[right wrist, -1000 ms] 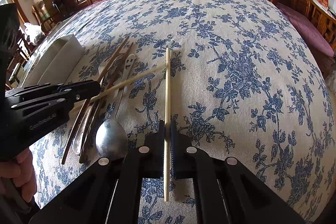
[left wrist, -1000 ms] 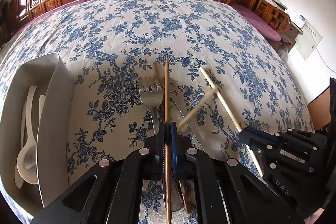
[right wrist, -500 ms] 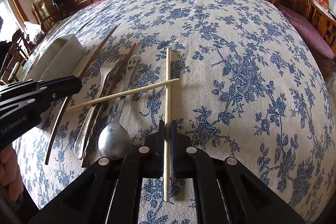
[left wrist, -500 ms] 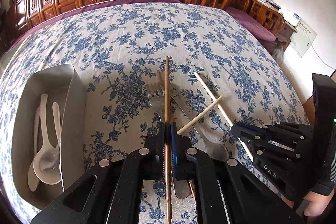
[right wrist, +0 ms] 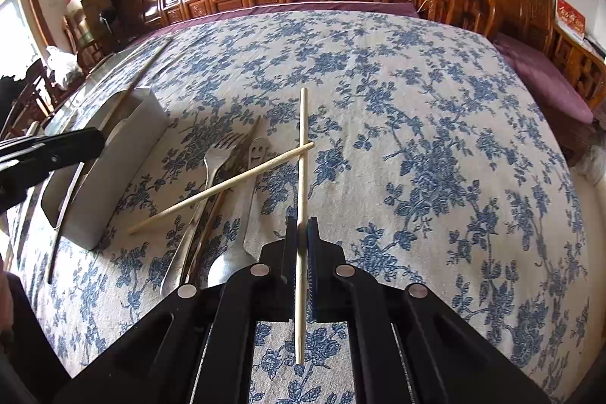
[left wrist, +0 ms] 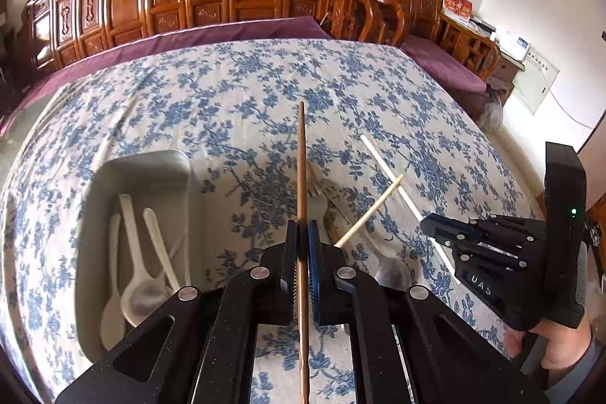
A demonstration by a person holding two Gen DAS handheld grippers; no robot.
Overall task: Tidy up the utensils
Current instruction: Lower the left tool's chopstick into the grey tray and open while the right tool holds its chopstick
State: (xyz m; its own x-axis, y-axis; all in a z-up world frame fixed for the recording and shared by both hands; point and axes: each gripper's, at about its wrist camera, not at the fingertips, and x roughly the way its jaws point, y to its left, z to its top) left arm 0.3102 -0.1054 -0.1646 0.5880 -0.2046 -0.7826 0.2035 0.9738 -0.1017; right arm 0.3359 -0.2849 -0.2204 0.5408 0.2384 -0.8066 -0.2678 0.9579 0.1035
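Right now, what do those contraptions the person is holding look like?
Each hand-held gripper is matte black, speckled plastic with silver rivets and ridged pads, one of them blue. The right hand-held gripper has white lettering and a boxy back with a green light. A grey sleeve shows at the wrist.

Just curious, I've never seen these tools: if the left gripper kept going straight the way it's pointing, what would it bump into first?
Probably the floral tablecloth, just right of the grey tray. The left gripper angles down holding a brown chopstick, whose tip would likely land first; depth is hard to judge.
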